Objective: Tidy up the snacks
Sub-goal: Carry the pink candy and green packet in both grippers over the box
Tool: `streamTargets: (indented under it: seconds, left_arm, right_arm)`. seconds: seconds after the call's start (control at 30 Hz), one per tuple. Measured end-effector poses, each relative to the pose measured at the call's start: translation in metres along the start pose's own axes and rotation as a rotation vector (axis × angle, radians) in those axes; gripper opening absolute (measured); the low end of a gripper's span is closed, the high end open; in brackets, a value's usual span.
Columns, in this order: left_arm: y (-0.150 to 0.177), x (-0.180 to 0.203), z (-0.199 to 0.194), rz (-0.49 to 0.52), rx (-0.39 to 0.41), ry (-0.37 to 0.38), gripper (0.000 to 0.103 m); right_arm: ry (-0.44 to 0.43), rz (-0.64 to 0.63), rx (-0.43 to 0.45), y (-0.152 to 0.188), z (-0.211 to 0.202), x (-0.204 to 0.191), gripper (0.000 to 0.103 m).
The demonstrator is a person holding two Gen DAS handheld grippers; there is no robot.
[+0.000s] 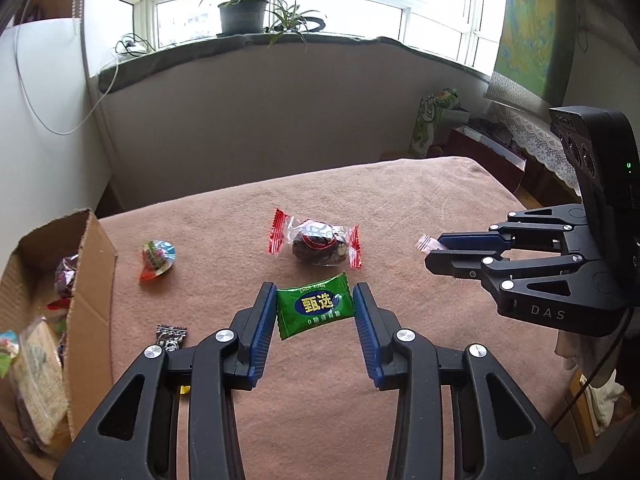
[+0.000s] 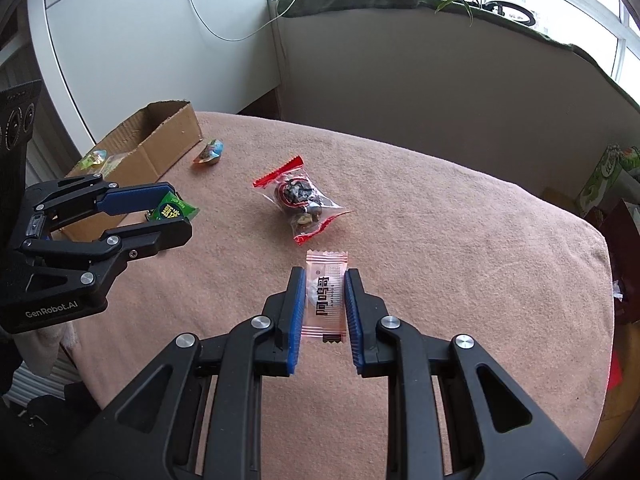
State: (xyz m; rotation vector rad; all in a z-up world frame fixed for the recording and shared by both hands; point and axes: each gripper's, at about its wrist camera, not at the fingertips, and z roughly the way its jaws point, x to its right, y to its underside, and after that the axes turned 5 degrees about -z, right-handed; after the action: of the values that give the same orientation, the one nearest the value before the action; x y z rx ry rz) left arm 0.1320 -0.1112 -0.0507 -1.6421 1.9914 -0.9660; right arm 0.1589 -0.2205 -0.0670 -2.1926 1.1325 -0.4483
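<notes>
My left gripper (image 1: 315, 309) is shut on a green candy packet (image 1: 315, 311), held above the table; it also shows in the right wrist view (image 2: 173, 211) between the left fingers. My right gripper (image 2: 325, 298) is shut on a pink clear-wrapped candy (image 2: 326, 296), whose tip shows in the left wrist view (image 1: 427, 243). A clear red-edged snack packet (image 1: 316, 242) lies mid-table, also in the right wrist view (image 2: 301, 200). A small jelly cup (image 1: 157, 259) lies near the cardboard box (image 1: 92, 280), which holds several snacks.
A dark small candy (image 1: 171, 336) lies on the pink tablecloth (image 1: 420, 208) by the box. The box (image 2: 160, 140) sits at the table's left edge. Beyond are a wall, a windowsill with a potted plant (image 1: 244, 12) and a green carton (image 1: 434, 120).
</notes>
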Motion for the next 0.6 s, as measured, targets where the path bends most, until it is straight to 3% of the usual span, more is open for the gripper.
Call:
streamTargets:
  seconds: [0.6]
  left_arm:
    - [0.021,-0.069,-0.077,-0.159,0.138,-0.095,0.037]
  right_arm:
    - [-0.079,-0.105,0.106,-0.058,-0.017,-0.087,0.020]
